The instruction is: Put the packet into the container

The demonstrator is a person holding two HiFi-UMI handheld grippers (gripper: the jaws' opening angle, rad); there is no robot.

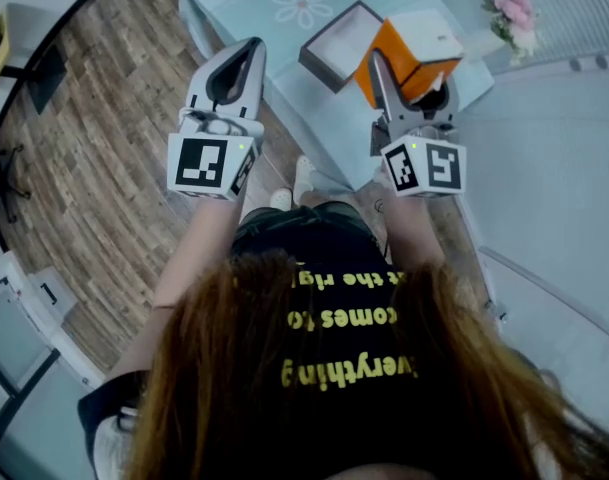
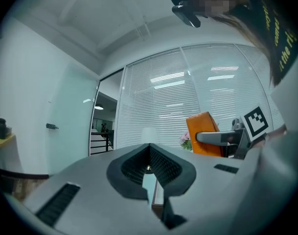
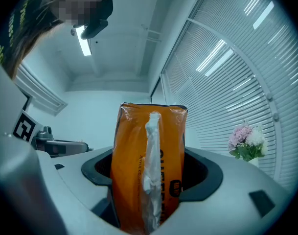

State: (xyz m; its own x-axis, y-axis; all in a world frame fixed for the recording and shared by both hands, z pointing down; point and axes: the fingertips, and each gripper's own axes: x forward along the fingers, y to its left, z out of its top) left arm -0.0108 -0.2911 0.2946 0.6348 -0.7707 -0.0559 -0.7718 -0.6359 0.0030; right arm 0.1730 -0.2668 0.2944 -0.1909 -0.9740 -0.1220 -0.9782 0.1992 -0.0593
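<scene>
**One:** Right hand-held gripper (image 3: 149, 180) first: what do we have between its jaws?

**Two:** We have the orange packet (image 3: 139, 151). The jaws are closed on its lower part and it stands upright between them, with its pale centre seam towards the camera.

**One:** And where do we put the packet from the head view?

**Two:** We see it held up over the pale blue tabletop (image 1: 284, 63), just to the right of the container (image 1: 342, 40). That is an open box with dark walls and a white inside. The packet is outside it, and we cannot tell whether the two touch.

**One:** What about the left hand-held gripper (image 1: 252, 46)?

**Two:** We find its jaws drawn together at the tips with nothing between them. It is raised over the tabletop's near-left edge, well apart from the container.

**One:** Anything else we can name?

**Two:** We can make out pink flowers (image 1: 512, 8) at the tabletop's far right and a wooden floor (image 1: 104, 148) to the left.
</scene>
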